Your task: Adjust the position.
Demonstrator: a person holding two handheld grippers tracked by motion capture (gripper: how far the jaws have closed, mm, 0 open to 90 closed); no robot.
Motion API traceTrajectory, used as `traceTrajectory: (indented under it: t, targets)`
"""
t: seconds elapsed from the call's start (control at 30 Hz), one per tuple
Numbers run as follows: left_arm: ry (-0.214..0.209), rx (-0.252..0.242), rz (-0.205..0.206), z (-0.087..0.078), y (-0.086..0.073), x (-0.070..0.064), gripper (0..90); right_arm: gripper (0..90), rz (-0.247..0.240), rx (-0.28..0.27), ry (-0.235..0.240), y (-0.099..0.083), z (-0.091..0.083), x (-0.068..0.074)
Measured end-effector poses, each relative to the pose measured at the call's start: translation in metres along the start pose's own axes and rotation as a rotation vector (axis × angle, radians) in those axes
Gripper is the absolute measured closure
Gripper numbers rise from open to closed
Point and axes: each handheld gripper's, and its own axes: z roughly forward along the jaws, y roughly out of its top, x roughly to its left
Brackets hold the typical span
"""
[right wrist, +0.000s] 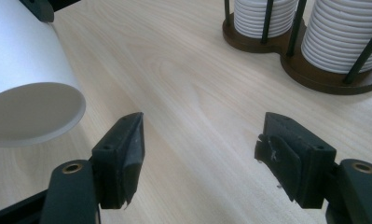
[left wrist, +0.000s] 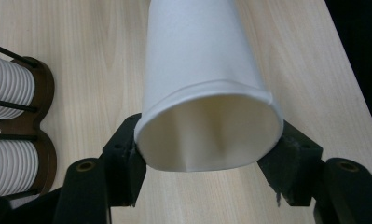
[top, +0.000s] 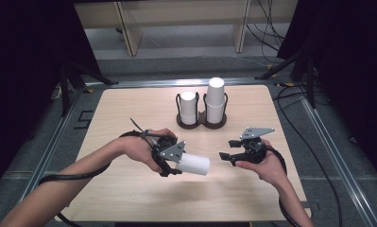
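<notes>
My left tool (top: 174,163) pinches the cup (top: 194,163) at its rim, sideways, in front of the cup rack (top: 201,124); rim is denting, ease grip. Right tool (top: 228,156) wide, empty, near the cup base

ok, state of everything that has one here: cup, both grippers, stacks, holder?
Paper cup: on its side, clamped at the rim, rim squashed oval.
Left gripper: shut on the paper cup.
Right gripper: open, nothing between its jaws.
Short cup stack: upright, rims down, in holder.
Tall cup stack: upright, rims down, in holder.
Holder: upright on table, both slots filled.
</notes>
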Motion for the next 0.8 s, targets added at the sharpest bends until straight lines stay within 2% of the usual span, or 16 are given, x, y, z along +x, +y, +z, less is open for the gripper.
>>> traceTrajectory:
  t: [0.07, 0.17, 0.2, 0.3, 0.43, 0.53, 0.57, 0.73, 0.8]
  targets:
    - [-0.006, 0.012, 0.004, 0.001, 0.001, 0.000, 36.9, 31.4, 0.019, 0.010, 0.012, 0.001, 0.000, 0.002]
    - [-0.013, 0.031, 0.007, 0.001, 0.002, 0.001, 36.9, 31.6, -0.012, 0.011, 0.020, 0.002, 0.001, 0.002]
    - [-0.018, 0.037, 0.007, 0.002, 0.002, 0.001, 36.9, 31.6, 0.010, 0.019, 0.021, 0.003, 0.001, 0.004]
    - [-0.027, 0.061, 0.015, 0.002, 0.003, 0.001, 36.9, 31.7, -0.017, 0.023, 0.026, 0.005, 0.002, 0.005]
    - [-0.032, 0.078, 0.021, 0.004, 0.005, 0.001, 36.9, 31.7, -0.021, 0.035, 0.035, 0.007, 0.004, 0.006]
    - [-0.038, 0.087, 0.010, 0.004, 0.006, 0.002, 37.0, 31.8, -0.034, 0.038, 0.037, 0.010, 0.004, 0.008]
    - [-0.039, 0.093, 0.009, 0.004, 0.007, 0.002, 37.0, 31.8, -0.021, 0.039, 0.043, 0.011, 0.004, 0.009]
    - [-0.048, 0.126, 0.001, 0.004, 0.007, 0.003, 37.0, 31.8, -0.060, 0.040, 0.055, 0.014, 0.004, 0.013]
    - [-0.052, 0.135, -0.007, 0.005, 0.008, 0.003, 37.1, 31.8, -0.050, 0.043, 0.060, 0.014, 0.004, 0.016]
